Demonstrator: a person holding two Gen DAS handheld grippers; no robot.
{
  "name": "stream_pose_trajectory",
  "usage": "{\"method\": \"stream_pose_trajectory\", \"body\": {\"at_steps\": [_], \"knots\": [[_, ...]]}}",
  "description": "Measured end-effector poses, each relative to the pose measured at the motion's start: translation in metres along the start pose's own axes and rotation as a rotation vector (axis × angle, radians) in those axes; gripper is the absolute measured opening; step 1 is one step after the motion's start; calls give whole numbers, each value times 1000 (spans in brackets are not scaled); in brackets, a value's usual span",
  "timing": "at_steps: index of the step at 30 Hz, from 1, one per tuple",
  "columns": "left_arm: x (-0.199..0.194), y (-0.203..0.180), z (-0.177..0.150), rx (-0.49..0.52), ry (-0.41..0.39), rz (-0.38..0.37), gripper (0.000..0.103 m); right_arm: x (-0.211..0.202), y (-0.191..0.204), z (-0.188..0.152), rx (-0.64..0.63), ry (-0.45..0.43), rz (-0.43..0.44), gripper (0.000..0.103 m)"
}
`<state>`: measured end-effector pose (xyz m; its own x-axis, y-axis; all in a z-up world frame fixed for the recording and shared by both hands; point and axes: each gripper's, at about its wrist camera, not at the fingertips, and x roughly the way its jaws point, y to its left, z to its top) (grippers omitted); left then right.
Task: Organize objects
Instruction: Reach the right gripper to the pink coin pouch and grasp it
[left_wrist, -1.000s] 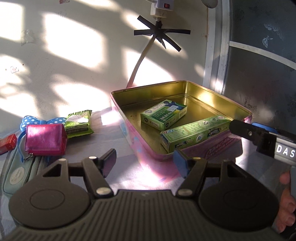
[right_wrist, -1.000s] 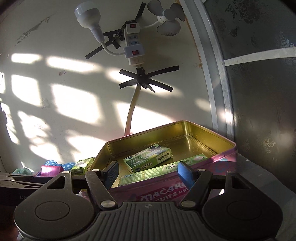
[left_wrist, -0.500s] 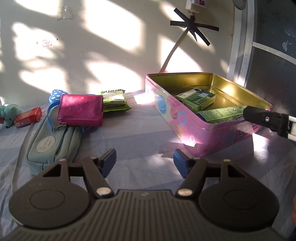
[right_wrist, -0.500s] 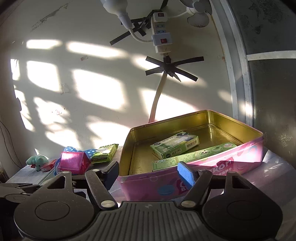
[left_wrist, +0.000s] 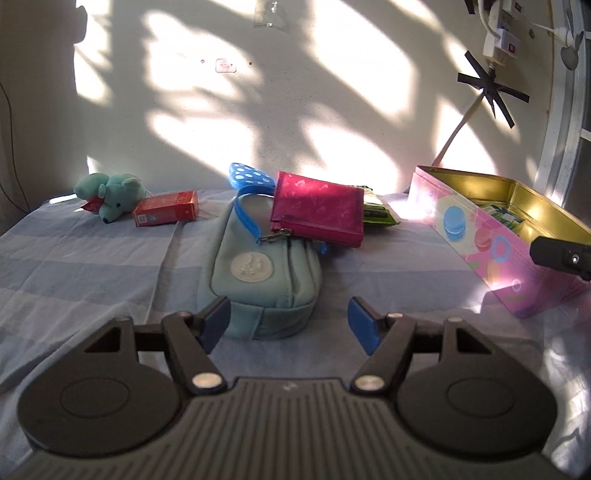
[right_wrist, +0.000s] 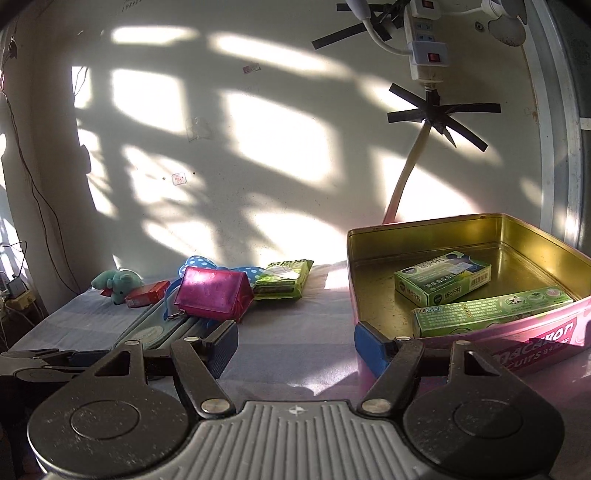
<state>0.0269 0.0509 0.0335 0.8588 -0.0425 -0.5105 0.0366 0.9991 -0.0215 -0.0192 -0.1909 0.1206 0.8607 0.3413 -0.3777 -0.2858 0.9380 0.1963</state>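
We are holding the left gripper (left_wrist: 288, 319) with its jaws standing apart and nothing between them, low over the blue striped cloth (left_wrist: 74, 266). Just ahead of its fingertips the teal fabric zip pouch (left_wrist: 264, 277) is lying, and the magenta wallet (left_wrist: 317, 214) is leaning on the pouch's far end. We are keeping the right gripper (right_wrist: 293, 341) likewise spread and empty; the pink rectangular metal tin (right_wrist: 539, 347) is sitting just beyond its right finger, holding two green cardboard boxes (right_wrist: 443, 282). Farther back a red carton (left_wrist: 166, 213) and a teal plush toy (left_wrist: 109, 197) are resting near the wall.
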Motion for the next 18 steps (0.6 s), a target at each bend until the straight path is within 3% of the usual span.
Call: {"method": "stream_pose_trajectory", "body": {"at_steps": [4, 6, 10, 12, 18], "knots": [[5, 47, 1, -50, -45, 153, 72, 26, 20, 4, -32, 29, 63, 70], [11, 71, -1, -107, -43, 192, 72, 43, 29, 6, -42, 35, 92, 69], [24, 104, -10, -238, -18, 208, 71, 92, 36, 13, 38, 77, 140, 69], [25, 113, -9, -297, -20, 163, 71, 116, 34, 15, 86, 108, 150, 64], [26, 105, -8, -252, -64, 146, 72, 171, 29, 24, 181, 166, 166, 57]]}}
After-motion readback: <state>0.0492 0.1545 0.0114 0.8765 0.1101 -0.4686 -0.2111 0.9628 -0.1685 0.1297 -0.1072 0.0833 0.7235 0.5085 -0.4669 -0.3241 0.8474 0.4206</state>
